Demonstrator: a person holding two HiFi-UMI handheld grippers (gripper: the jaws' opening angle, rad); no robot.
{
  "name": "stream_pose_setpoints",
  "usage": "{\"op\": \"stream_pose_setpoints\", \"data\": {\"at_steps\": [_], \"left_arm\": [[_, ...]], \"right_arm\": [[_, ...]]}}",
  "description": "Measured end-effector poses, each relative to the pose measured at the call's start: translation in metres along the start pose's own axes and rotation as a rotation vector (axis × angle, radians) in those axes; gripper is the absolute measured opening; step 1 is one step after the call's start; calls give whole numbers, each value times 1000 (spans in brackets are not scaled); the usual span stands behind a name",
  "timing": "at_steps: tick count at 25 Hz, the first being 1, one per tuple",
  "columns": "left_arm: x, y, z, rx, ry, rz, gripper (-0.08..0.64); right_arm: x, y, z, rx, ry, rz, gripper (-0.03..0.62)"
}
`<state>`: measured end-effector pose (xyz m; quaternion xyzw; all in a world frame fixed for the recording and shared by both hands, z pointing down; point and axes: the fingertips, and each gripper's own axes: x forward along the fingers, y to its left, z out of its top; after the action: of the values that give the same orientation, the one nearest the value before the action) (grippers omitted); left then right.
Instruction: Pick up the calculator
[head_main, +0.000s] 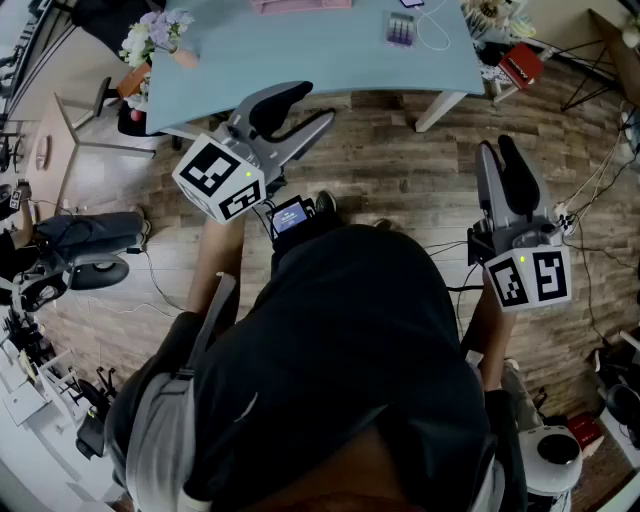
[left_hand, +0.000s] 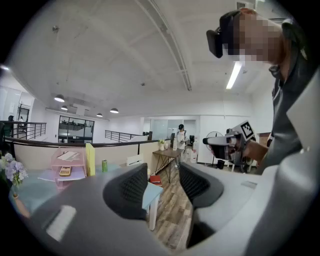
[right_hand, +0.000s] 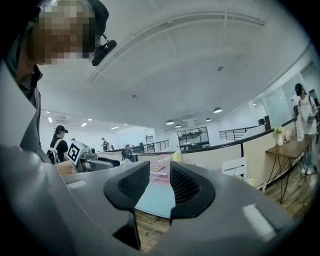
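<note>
A tan keypad that looks like the calculator (left_hand: 65, 171) lies in a pink desk tray (left_hand: 75, 162) on the light blue table (head_main: 300, 50); the right gripper view shows the tray (right_hand: 161, 172) far off between the jaws. My left gripper (head_main: 300, 110) (left_hand: 164, 187) is held in the air short of the table's near edge, jaws wide open and empty. My right gripper (head_main: 497, 150) (right_hand: 160, 182) hovers over the wooden floor further right, level, with a narrower gap and nothing in it. Both are well apart from the tray.
A vase of flowers (head_main: 150, 40) stands at the table's left corner. A small grey device with a white cable (head_main: 400, 28) lies on the right part. A green can (left_hand: 104, 165) stands by the tray. Cables (head_main: 590, 200) and a chair base (head_main: 90, 265) lie on the floor.
</note>
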<state>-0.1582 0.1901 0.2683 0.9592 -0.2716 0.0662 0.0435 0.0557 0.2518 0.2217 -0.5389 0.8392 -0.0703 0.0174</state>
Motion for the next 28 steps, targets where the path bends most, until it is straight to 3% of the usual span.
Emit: {"op": "stream_pose_setpoints", "data": {"at_steps": [12,28], "left_arm": [[-34,52,-5,-31,-28,-50,252],[-54,104,-20,-92,-95,-111,250]], "right_arm": [[44,47,1,-28,35,-48,126],[96,75,-5,17,48,-125,127]]}}
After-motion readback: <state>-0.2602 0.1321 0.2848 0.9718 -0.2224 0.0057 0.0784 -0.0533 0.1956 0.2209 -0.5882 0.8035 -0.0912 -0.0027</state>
